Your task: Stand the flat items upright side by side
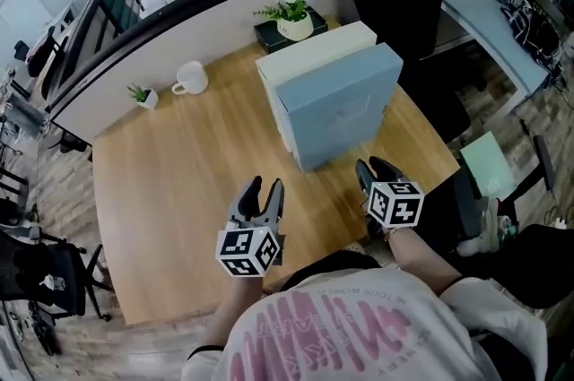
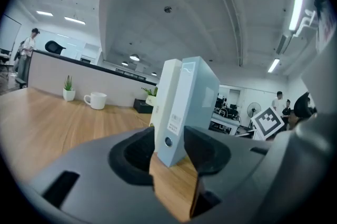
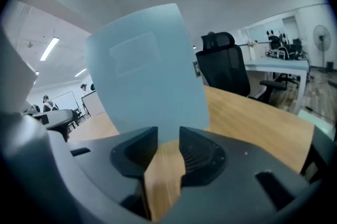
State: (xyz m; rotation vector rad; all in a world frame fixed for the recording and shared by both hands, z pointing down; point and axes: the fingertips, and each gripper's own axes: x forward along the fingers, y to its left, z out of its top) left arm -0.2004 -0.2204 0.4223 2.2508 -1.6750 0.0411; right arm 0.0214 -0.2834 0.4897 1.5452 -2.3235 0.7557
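Ahead of both pairs of fingers, the two flat items already stand on end on the bench (image 1: 179, 164). The white binder (image 1: 314, 47) is on the far side and the blue binder (image 1: 336, 106) on the near side, their broad faces together. Each rests on its long lower edge with the spine turned towards the left gripper, so each braces the other and neither has room to tip inward.

The left gripper (image 1: 265, 185) sits low over the wood, short of the blue binder's labelled spine and not touching it. Its fingers (image 2: 131, 152) stand a narrow gap apart, with only bare bench showing between them. The binder appears in that gap only because it lies farther along the line of sight.

The right gripper (image 1: 372, 164) hangs near the blue binder's near lower corner, facing its broad cover. Its fingers (image 3: 202, 154) are likewise a little apart and hold nothing.

Judged from this, the standing-up looks done. Both grippers appear to be placed as guards at the spine and the open face, the two sides on which the pair could lean or slide.

Well beyond the fingertips, a mug (image 1: 190, 79) and a small plant (image 1: 142, 94) sit clear of the work.
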